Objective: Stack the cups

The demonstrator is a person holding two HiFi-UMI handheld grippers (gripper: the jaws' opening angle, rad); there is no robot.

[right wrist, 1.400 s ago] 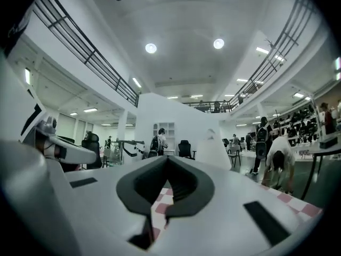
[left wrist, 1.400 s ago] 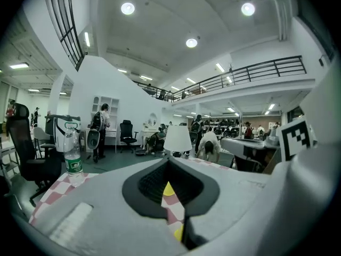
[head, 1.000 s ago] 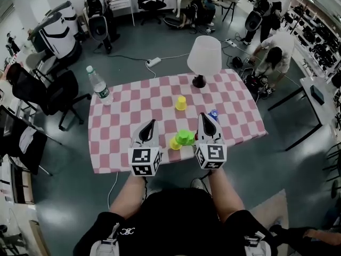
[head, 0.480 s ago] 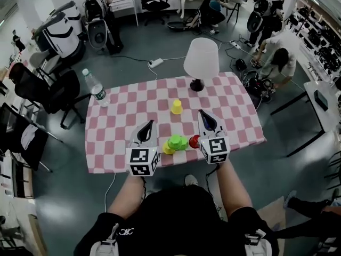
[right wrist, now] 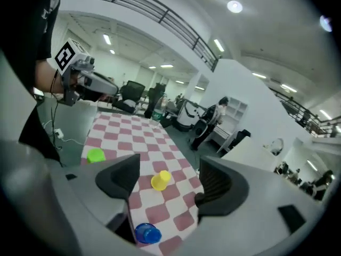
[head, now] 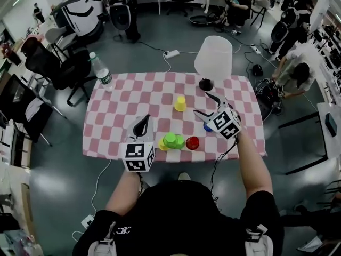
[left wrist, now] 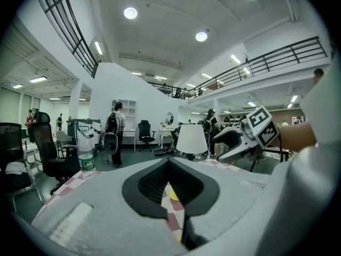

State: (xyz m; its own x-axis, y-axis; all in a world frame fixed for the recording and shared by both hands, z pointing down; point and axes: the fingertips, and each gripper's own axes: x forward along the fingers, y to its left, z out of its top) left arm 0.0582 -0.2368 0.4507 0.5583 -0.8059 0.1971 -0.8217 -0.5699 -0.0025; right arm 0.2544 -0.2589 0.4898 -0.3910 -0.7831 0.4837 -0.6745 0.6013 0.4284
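- Your right gripper point(head: 204, 104): the ribbed dark pads point(right wrist: 216, 183) have just opened wide, empty, near the small round blue plastic cup point(right wrist: 146, 232).
- Your left gripper point(head: 143, 120): the jaws are pressed together, empty.

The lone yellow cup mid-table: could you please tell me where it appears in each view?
Head view: lone yellow cup, table centre.
Left gripper view: low centre, only a yellow sliver, probably it.
Right gripper view: picture centre, on the cloth.
Shared landmark: checked tablecloth.

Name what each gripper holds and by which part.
Nothing is held. The left gripper is shut, empty; the right gripper has just been opening, nothing between its jaws.
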